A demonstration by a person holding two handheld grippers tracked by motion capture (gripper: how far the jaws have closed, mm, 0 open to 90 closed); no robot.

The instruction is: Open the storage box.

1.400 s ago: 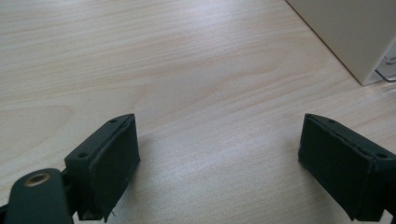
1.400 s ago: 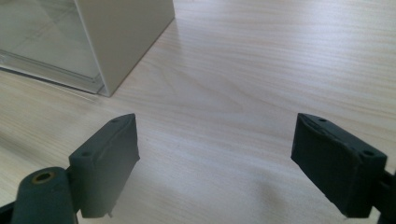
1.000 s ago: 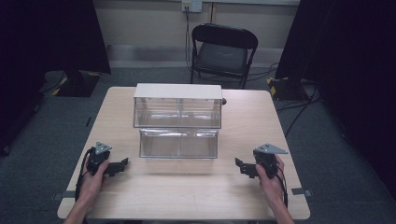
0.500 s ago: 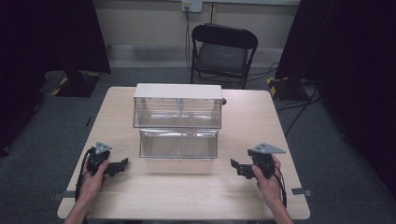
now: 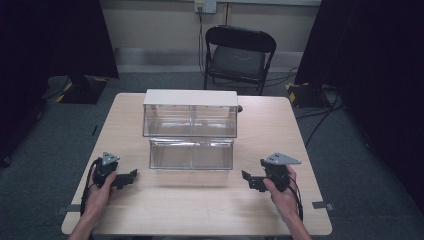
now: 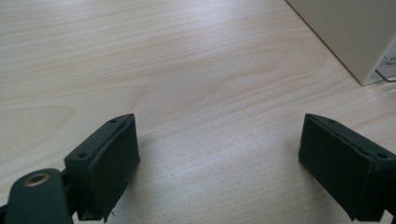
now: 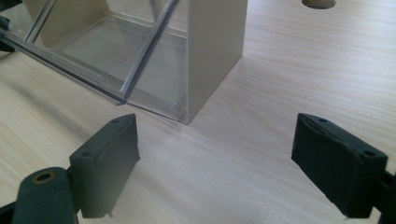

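In the high view, a clear 2-tier drawer cabinet with a cream top stood at the centre of the pale wooden bench, its lower drawer pulled out toward the bottom of the frame. The left gripper rested on the bench at lower left, well apart from the cabinet, and the right gripper sat at lower right, near the cabinet's front corner. Each gripper's jaws were spread wide and held nothing. In the right gripper view, the cabinet's cream side wall and clear drawer filled the upper left. A black folding chair stood beyond the bench.
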